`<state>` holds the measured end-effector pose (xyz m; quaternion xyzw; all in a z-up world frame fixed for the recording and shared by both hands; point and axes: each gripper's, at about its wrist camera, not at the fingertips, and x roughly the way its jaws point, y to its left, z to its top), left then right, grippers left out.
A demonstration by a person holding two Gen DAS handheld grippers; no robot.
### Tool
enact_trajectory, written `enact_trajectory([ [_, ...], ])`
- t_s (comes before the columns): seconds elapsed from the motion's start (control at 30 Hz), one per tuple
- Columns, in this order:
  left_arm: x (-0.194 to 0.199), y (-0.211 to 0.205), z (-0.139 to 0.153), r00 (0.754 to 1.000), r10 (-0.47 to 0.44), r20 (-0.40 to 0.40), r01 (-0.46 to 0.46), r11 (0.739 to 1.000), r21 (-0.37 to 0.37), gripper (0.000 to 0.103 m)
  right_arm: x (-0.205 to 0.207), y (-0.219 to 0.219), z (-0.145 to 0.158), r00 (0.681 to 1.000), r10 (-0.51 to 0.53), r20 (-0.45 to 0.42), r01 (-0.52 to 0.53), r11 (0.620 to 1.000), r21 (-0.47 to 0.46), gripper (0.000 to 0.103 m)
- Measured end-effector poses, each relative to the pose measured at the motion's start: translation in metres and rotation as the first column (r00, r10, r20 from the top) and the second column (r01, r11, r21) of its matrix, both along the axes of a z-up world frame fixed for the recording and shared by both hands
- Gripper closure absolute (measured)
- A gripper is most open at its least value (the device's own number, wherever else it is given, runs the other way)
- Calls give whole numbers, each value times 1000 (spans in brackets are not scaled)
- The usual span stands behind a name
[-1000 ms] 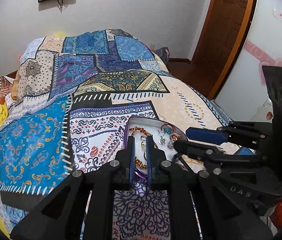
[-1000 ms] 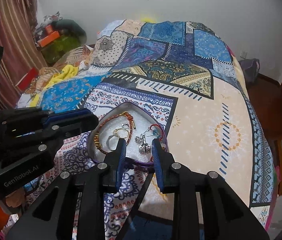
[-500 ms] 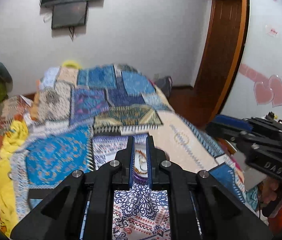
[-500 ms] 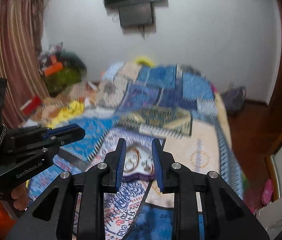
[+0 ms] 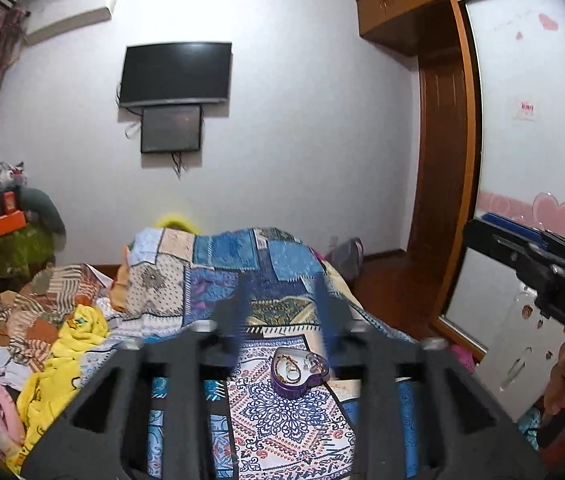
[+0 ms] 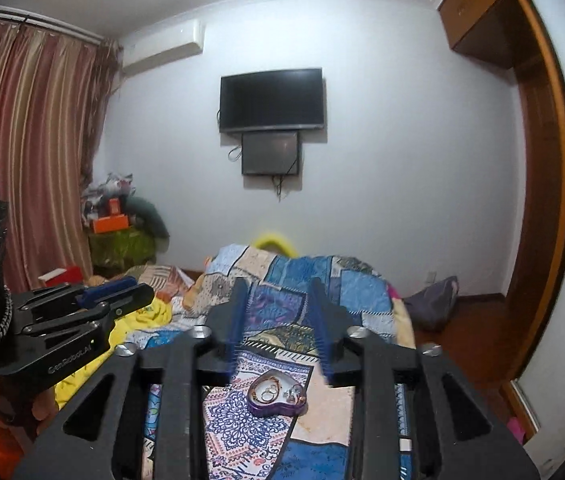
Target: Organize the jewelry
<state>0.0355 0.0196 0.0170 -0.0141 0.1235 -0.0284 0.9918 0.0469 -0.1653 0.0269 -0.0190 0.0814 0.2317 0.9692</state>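
A purple heart-shaped jewelry box (image 5: 300, 370) lies open on the patchwork bedspread (image 5: 218, 264), with rings, a bracelet and small charms inside. It also shows low in the right wrist view (image 6: 276, 394). My left gripper (image 5: 282, 320) hangs well above and short of the box, its jaws opening, blurred, with nothing between them. My right gripper (image 6: 278, 316) is just as high, its jaws opening and empty. Each gripper appears at the edge of the other's view: the right gripper (image 5: 478, 230) and the left gripper (image 6: 138, 290).
A pile of clothes and a yellow cloth (image 5: 66, 340) covers the bed's left side. A TV (image 5: 174, 72) hangs on the far wall. A wardrobe with heart stickers (image 5: 522, 200) stands at the right, and striped curtains (image 6: 22, 140) at the left.
Both grippers have risen and drawn back from the jewelry box, tilting up toward the far wall. Their jaws have gone from nearly shut to spread apart. The box now looks small and distant.
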Motion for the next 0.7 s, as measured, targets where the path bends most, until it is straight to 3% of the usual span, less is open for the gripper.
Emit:
enact_trajectory([
  [0.03, -5, -1, 1, 1000, 9, 13, -9, 1000, 3, 45, -3, -1, 0, 1000, -14, 11, 14, 1000, 10, 46],
  [0.1, -11, -3, 2, 999, 22, 30, -22, 1000, 10, 34, -5, -1, -1, 998, -51, 37, 50, 999, 16, 29],
  [0.23, -17, -5, 2, 997, 53, 52, -54, 998, 14, 11, -8, 1, -3, 993, -101, 58, 100, 995, 20, 14],
  [0.33, -20, -3, 0, 995, 75, 61, -76, 997, 11, 10, -8, -3, -3, 992, -116, 55, 114, 993, 33, 3],
  [0.7, -25, -4, -4, 995, 84, 52, -84, 996, 1, 10, -16, -12, -9, 994, -108, 26, 107, 994, 22, 3],
])
